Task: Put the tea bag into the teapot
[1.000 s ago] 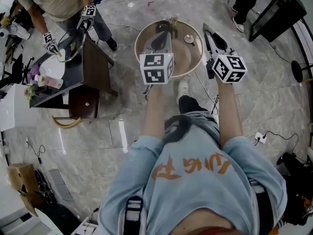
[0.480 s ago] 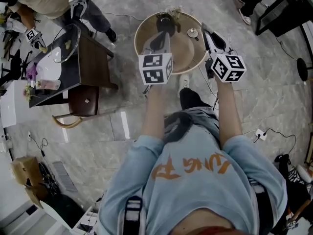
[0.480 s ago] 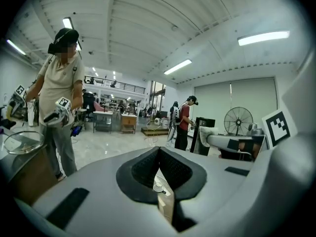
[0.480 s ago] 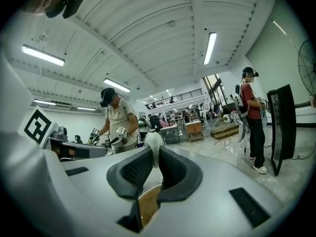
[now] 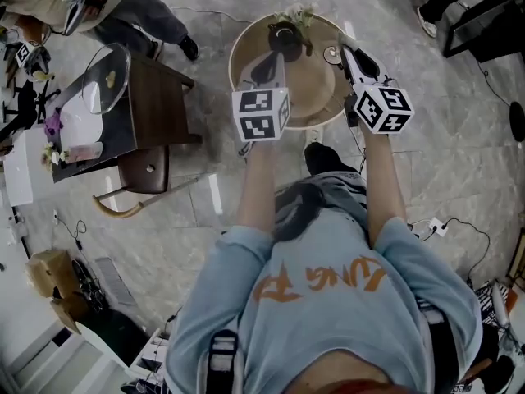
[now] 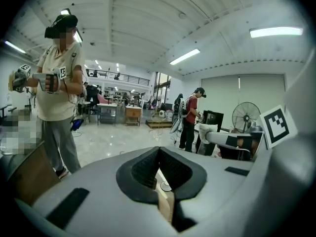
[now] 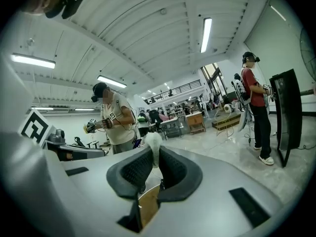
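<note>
As my right jaws stand: right gripper (image 7: 154, 154) pinched on the tea bag (image 7: 151, 141), grip same as a second ago.
Left gripper (image 6: 158, 151): jaws closed, nothing between them.
Tea bag axis: long axis runs along my jaws, free end poking past the tips, pointing away from me.
Changed: teapot (image 5: 284, 33) on the round table (image 5: 238, 56) now shows clear beyond my left gripper; before, it was half hidden.
Meaning: my read is mid-carry, with the bag not over the pot yet. What looks like the lid (image 5: 331, 54) lies beside the pot.

Ceiling strip lights (image 7: 206, 27) glow bright; fisheye gripper views bend and darken at edges.
</note>
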A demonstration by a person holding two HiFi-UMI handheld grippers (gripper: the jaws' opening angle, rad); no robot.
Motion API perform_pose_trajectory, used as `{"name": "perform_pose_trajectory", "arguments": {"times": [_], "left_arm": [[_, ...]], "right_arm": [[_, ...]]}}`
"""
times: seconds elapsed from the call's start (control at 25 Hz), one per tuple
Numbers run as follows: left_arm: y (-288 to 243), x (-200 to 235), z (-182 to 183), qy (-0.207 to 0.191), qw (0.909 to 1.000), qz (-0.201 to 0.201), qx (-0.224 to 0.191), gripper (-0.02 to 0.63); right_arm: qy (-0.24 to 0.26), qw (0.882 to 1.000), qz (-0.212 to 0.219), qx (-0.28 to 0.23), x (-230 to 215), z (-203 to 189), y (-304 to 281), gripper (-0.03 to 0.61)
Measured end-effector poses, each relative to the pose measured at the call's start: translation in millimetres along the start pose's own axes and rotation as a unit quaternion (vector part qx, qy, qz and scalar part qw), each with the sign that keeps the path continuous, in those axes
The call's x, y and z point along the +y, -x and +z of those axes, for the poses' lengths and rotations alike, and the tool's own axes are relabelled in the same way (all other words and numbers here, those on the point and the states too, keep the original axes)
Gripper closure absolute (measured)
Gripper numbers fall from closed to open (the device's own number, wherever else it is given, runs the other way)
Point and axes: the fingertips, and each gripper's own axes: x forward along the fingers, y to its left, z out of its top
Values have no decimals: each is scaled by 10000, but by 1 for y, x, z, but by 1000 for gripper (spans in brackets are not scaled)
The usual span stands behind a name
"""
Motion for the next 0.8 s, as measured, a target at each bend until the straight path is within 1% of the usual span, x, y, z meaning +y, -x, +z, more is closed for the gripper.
{"name": "perform_pose_trajectory", "arguments": {"times": [0.2, 0.4, 0.56, 0.68, 0.8], "left_arm": [[-34, 15, -7, 251, 9994, 84, 204, 589], [-72, 15, -36, 418, 9967, 6, 691, 589], [-95, 17, -39, 555, 9951, 81, 814, 589], [-99, 22, -46, 565, 9937, 192, 950, 589], [-102, 38, -67, 726, 9892, 314, 1231, 589]], "right_arm": [[-90, 9996, -49, 272, -23, -10, -31, 526], [-286, 9970, -205, 688, -53, -37, -53, 526], [-381, 9954, -260, 838, -73, -40, -71, 526], [-508, 9933, -248, 1005, -75, -53, -84, 526], [-625, 9886, -193, 1353, -66, -82, -98, 526]]}}
